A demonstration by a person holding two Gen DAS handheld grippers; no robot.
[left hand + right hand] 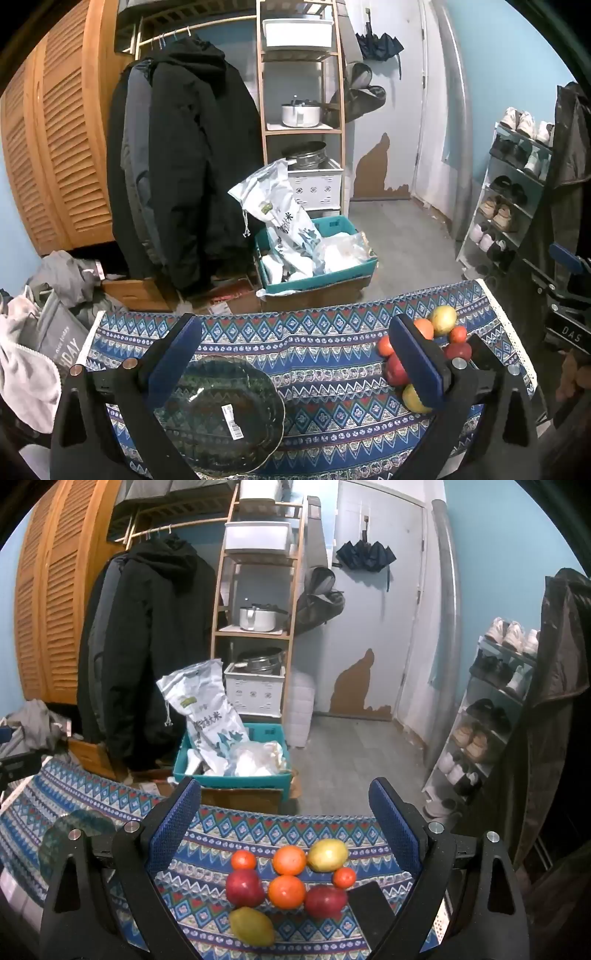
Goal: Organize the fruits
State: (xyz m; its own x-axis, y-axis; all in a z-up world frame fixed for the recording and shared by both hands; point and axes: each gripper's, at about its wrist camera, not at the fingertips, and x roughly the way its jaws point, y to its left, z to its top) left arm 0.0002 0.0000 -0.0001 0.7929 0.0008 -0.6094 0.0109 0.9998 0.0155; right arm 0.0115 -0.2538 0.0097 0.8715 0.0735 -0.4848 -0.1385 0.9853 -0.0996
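between the wide-spread blue pads of our right gripper point(286, 812) we see the fruit, which we use as our landmark: eight pieces bunched on the patterned cloth point(229, 834), most of them touching a neighbour. nearest us is a yellow-green mango point(252, 925). beyond it lie a red apple point(244, 887), an orange point(287, 891) and a second red apple point(325, 901) in a row. beyond those sit a small tangerine point(243, 860), a second orange point(289, 860), a second mango point(327, 855) and another tangerine point(344, 877). the right gripper is fully open, holds nothing and touches no fruit.

left of the fruit, well apart from it on the same cloth, a dark green glass bowl point(221, 413) rests with a white barcode sticker point(232, 421) inside. our left gripper point(293, 341) is above the bowl, its fingers spread wide and holding nothing. in the left view its right finger point(417, 363) hides part of the fruit.

beyond the fruit, past the cloth's far edge, a teal crate point(236, 775) on the floor holds a white rice bag point(207, 709) and plastic bags. farther behind stands a wooden shelf point(255, 635) with pots and white bins, and to the left of that hangs a black coat point(147, 642). right of the fruit a shoe rack point(487, 709) stands by the wall.
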